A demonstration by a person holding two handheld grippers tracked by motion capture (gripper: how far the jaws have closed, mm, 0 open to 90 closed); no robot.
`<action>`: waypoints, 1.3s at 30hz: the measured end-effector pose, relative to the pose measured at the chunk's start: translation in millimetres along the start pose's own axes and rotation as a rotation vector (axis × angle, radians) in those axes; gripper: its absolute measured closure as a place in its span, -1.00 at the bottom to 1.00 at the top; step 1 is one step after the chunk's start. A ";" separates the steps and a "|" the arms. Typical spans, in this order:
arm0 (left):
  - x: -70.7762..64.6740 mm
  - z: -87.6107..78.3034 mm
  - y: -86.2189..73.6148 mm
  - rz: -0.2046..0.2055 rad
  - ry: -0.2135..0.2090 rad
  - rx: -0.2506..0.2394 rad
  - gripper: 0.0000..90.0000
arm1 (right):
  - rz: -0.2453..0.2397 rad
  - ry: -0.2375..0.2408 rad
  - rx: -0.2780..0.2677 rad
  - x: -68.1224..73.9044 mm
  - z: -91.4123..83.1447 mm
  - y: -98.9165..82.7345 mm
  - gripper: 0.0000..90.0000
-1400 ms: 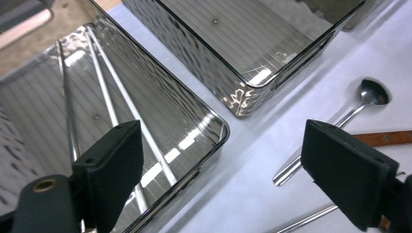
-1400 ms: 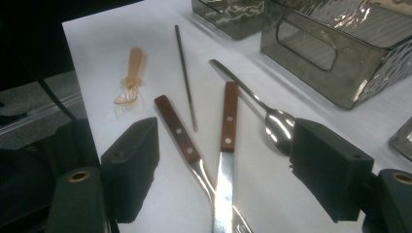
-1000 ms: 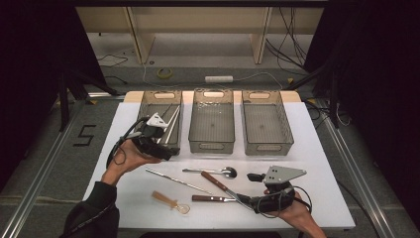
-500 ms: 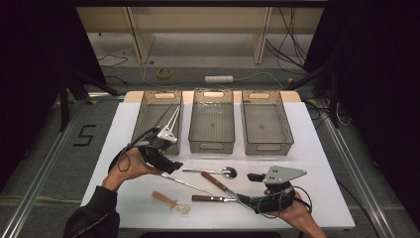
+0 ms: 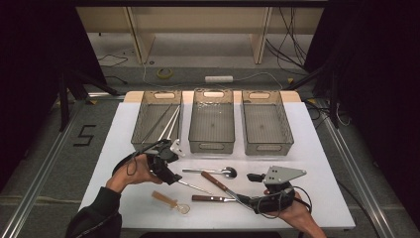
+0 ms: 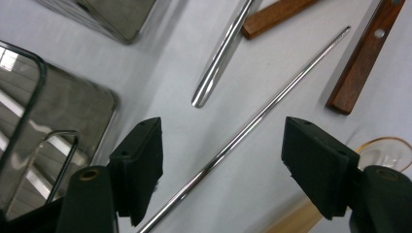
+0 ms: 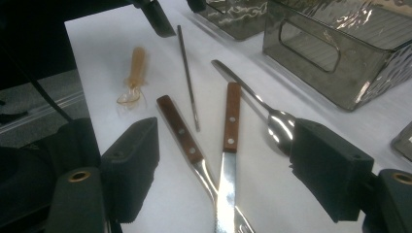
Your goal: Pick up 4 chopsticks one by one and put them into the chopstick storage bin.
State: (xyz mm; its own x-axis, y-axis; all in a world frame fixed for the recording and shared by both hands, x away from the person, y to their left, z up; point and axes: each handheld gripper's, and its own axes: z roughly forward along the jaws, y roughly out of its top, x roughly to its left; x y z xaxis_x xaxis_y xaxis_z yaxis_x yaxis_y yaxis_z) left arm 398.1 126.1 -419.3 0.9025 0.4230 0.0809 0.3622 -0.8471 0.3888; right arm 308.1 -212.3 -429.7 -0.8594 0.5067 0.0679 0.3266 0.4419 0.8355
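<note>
Right hand-held gripper (image 5: pixel 250 176) low at the near edge of the white tabletop (image 5: pixel 317 148), jaws wide apart, nothing between the pads. In the right gripper view, a knife (image 7: pixel 227 160) and a second wooden-handled piece (image 7: pixel 184 138) lie just ahead of its jaws, their metal ends crossing near the bottom edge. A spoon (image 7: pixel 272 119) lies just beyond them, bowl toward the gripper.

Near left — a small wooden-handled scoop with a clear bowl (image 5: pixel 171 201) lies alone on the tabletop.

Left hand-held gripper (image 5: pixel 174 179) sits farther in, angled down over a thin steel rod (image 6: pixel 248 131). Its jaws have just been closing but stand well apart; the rod runs between the pads and rests flat on the tabletop. Neither pad touches it — no grip. In the left gripper view the spoon's handle end lies just past the rod, with a wooden handle on either side farther on.

The rod lies near the middle of the tabletop, slanting from the left gripper toward the knife handles.

Far row: three clear bins side by side. Left bin (image 5: pixel 157 121) holds several long metal rods leaning on its wall. Middle bin (image 5: pixel 212 121) and right bin (image 5: pixel 267 124) stand beyond the spoon.
</note>
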 end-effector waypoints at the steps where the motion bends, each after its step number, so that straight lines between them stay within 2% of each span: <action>1: -0.3 2.5 -0.3 0.000 0.002 0.003 -0.28 | 0.002 -0.001 0.001 0.1 0.0 0.0 -0.39; 11: 2.2 23.8 -3.1 0.030 -0.030 0.070 -0.05 | 0.000 0.000 0.001 0.3 0.8 0.2 -0.39; 14: 3.9 30.1 -4.7 0.065 -0.040 0.103 0.03 | 0.002 0.000 0.002 0.2 0.9 0.2 -0.39; 24: 5.8 37.3 -5.6 0.112 -0.071 0.136 0.26 | 0.002 0.001 0.004 -0.3 1.3 0.1 -0.39; 27: 6.1 39.7 -6.1 0.110 -0.078 0.143 0.30 | 0.002 0.001 0.005 -0.4 1.4 0.1 -0.39; 34: 8.3 44.3 -4.9 0.134 -0.100 0.168 0.42 | 0.003 0.002 0.008 -0.6 1.6 0.1 -0.39; 39: 7.7 44.6 -3.8 0.147 -0.099 0.172 0.48 | 0.003 0.002 0.008 -0.6 1.9 0.1 -0.39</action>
State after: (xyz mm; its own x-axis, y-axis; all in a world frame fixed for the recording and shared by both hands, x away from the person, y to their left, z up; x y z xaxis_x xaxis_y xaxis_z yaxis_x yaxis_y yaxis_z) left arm 414.1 118.3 -461.1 0.9639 0.2645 0.0311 0.2519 -0.9433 0.2164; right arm 309.5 -211.2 -430.7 -0.8590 0.5069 0.0715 0.3326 0.4464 0.8307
